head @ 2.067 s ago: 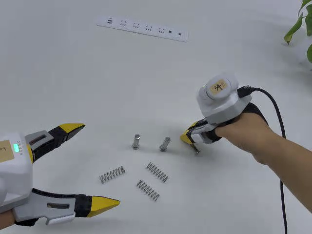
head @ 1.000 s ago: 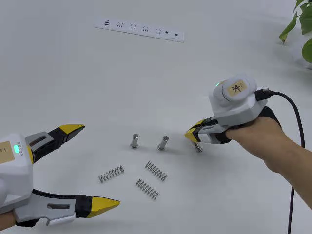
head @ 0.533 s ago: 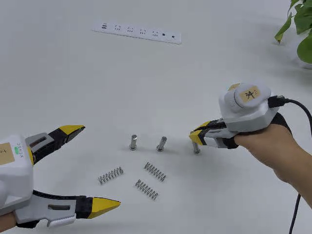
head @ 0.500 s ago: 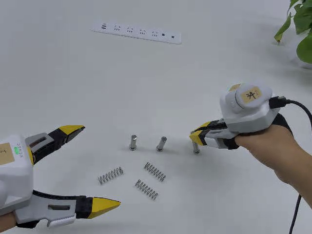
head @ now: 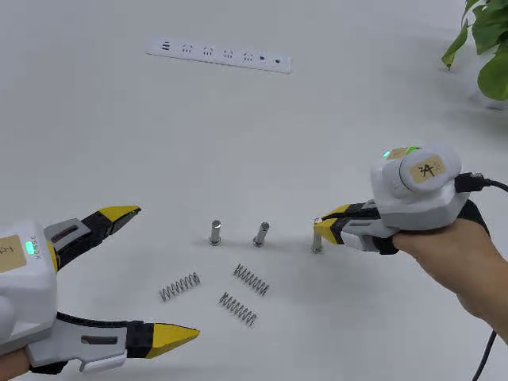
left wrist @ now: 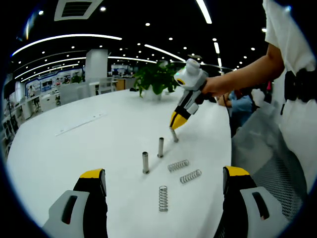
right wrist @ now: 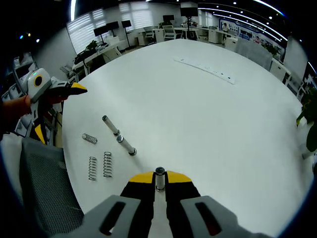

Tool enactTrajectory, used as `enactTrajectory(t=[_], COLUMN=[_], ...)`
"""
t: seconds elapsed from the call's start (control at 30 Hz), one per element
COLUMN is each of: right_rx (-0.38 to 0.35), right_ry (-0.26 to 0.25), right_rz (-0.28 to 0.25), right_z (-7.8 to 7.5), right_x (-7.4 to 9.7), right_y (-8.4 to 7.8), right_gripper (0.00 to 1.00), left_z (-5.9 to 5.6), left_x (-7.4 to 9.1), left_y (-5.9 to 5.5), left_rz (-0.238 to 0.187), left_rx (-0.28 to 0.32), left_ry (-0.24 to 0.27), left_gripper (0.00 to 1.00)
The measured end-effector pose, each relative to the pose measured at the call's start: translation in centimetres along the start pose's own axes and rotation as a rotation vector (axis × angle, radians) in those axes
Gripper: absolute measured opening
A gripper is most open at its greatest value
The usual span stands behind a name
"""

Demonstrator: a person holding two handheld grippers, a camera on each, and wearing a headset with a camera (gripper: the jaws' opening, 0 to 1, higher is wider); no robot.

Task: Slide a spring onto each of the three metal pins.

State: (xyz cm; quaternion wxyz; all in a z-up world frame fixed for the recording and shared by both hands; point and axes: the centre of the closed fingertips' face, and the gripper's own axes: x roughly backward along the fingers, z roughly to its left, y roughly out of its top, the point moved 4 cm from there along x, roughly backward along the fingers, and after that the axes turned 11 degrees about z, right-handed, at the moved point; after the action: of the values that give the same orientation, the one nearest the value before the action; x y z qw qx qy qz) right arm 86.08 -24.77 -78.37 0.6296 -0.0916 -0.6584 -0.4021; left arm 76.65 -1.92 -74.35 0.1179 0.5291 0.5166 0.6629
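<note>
Three short metal pins stand in a row on the white table: left pin (head: 215,232), middle pin (head: 260,233), right pin (head: 317,240). My right gripper (head: 324,229) is shut on the top of the right pin (right wrist: 159,179), which stands upright between the yellow tips. Three springs lie flat in front of the pins: spring (head: 180,286), spring (head: 252,279), spring (head: 238,309). My left gripper (head: 151,274) stays open to the left of the springs, holding nothing. In the left gripper view the pins (left wrist: 145,162) and springs (left wrist: 163,198) lie ahead between its wide-apart jaws.
A white power strip (head: 218,55) lies at the far side of the table. A green plant (head: 480,48) stands at the far right. A black cable (head: 486,349) trails from the right gripper along the person's arm.
My right gripper has swung to the right and levelled out, and the right pin in its tips has gone from tilted to upright. The left gripper has not moved.
</note>
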Motion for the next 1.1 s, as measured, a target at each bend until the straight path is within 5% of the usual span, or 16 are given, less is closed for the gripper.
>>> enactTrajectory(t=[1.1], right_rx=[-0.018], right_ry=[-0.036], right_rz=[-0.062], right_z=[0.6], right_x=[1.1], right_y=[-2.2], right_gripper=[0.08], left_z=[-0.4], left_x=[-0.2], left_y=[0.5], left_rz=[0.002], left_rx=[-0.007], left_ry=[-0.008], left_gripper=[1.0])
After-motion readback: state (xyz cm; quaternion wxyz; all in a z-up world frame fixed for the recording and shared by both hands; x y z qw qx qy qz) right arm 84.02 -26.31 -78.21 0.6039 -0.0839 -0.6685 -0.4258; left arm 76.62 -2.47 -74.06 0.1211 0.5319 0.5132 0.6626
